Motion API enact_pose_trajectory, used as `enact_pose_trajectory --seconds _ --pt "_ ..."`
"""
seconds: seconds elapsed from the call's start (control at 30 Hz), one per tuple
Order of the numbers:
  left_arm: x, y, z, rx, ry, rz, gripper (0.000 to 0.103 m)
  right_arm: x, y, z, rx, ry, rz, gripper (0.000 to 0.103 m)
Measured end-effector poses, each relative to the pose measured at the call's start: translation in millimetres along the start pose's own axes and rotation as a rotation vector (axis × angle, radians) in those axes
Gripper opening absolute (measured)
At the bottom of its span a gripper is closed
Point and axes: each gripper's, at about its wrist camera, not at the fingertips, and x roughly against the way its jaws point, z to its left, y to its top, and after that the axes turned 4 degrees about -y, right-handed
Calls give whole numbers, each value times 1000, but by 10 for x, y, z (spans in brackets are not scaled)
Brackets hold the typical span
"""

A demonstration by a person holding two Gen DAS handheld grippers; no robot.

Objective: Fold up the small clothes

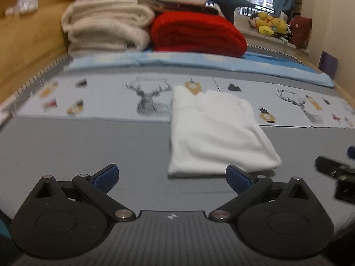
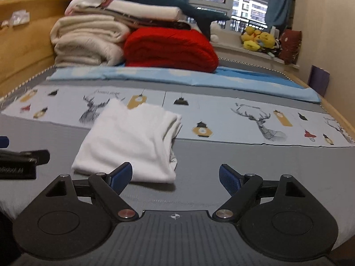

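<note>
**Both tongs apart, shirt folded on bed**

White shirt (image 1: 215,133) lies folded on the grey bedspread (image 1: 88,146), near the bed's front edge. Left gripper (image 1: 172,178) and right gripper (image 2: 175,178) both gape wide, holding nothing, just short of it. Red blanket (image 2: 170,48) stacked at the far end.

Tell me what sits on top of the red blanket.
On the red blanket rests part of a stack of folded pale linens with a dark teal cloth over them; the stack also rests on the cream blanket. What lies deeper inside that stack is covered.
</note>
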Motion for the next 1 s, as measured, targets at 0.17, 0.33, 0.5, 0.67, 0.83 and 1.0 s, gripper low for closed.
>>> enact_pose_trajectory --seconds 0.17,0.33,0.5,0.67,0.83,1.0 --pt "-75 -11 -72 -23 -20 15 102 -72 31 132 16 -6 23 86" --pt "-85 -38 -108 -26 -56 21 102 -126 17 156 -6 -9 49 86" --pt "-82 -25 -90 -11 -55 14 102 -139 32 169 -36 -5 57 86" --pt "-78 -24 -82 -4 -52 15 102 -152 39 188 -49 -3 58 86" --pt "-61 -12 -50 4 -51 11 102 -161 45 200 -50 -2 57 86" --pt "-33 -3 -46 -1 -52 -4 102 -157 51 194 -51 0 55 86"
